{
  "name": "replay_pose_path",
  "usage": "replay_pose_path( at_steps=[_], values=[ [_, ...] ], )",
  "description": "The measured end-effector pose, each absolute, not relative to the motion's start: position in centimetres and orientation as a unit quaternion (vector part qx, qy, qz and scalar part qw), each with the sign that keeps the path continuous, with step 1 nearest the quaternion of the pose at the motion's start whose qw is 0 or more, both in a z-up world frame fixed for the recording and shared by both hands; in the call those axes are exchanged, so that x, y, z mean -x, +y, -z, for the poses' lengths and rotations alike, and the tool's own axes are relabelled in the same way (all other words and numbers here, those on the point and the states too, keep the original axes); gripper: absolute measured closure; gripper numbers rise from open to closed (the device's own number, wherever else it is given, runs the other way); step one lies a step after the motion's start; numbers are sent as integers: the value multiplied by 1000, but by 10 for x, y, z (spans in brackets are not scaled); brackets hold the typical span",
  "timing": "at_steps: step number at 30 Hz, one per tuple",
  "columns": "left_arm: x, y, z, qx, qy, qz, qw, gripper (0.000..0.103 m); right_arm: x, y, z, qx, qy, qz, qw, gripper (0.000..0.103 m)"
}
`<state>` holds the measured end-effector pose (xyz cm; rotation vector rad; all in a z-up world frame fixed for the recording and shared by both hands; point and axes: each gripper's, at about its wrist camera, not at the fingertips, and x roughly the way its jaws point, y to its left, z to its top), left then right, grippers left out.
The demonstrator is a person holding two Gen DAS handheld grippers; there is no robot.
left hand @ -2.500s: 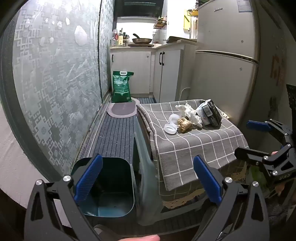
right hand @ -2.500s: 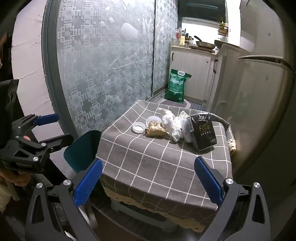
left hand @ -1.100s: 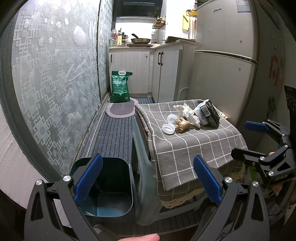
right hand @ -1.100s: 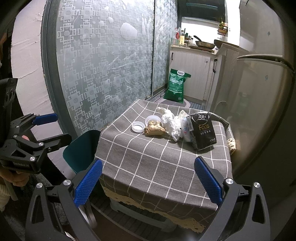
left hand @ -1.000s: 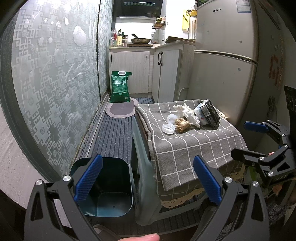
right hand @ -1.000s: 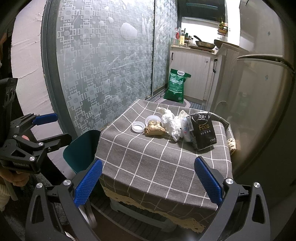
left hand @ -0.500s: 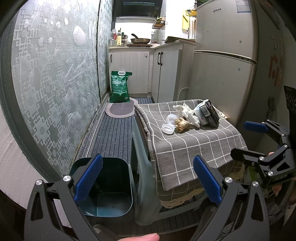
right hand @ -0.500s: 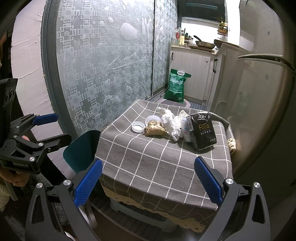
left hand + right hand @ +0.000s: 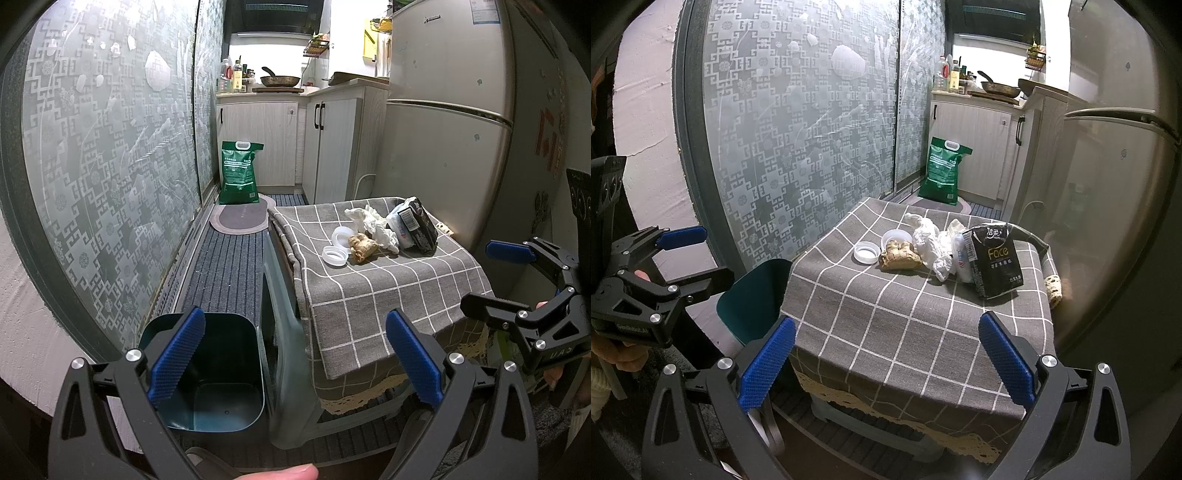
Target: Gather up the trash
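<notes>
— Kitchen floor and a low counter (image 9: 923, 332) under a grey checked cloth: where are the tools?

— Left tool (image 9: 295, 360) hangs low at the counter's near corner, its blue pads spread wide apart with nothing between them. Right tool (image 9: 886, 363) hangs over the counter's near edge, pads equally wide apart and empty. Each shows at the edge of the other's view, held by a hand.

— And what sits nearest the left one?

— Below it, a dark teal bin (image 9: 207, 369) stands on the striped floor mat, just beside the counter. Its inside looks bare.

— Where is the trash?

— All bunched on the far half of the cloth, well apart from both tools. Two white lids (image 9: 867, 253) lie at the left, touching or nearly so. A brown lump (image 9: 899, 256) lies just beside them. Then comes crumpled white tissue (image 9: 932, 242), and a black packet (image 9: 995, 258) printed "Face" leans at the right end, with a white wrapper (image 9: 961, 254) tucked against it.

— Beyond that?

— A green sack (image 9: 239, 173) stands by white cabinets, patterned frosted glass runs along the left, and a fridge (image 9: 443, 129) rises on the right.
</notes>
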<state>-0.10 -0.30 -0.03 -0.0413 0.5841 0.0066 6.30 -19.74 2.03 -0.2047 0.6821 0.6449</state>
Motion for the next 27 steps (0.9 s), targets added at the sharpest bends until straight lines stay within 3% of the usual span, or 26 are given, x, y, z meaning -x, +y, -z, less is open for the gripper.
replay_pose_path(
  at_steps=[27],
  values=[
    [2,-9,-7,6,281,12,960,4,-66,-212,-40,83,318,-300,896,3]
  ],
)
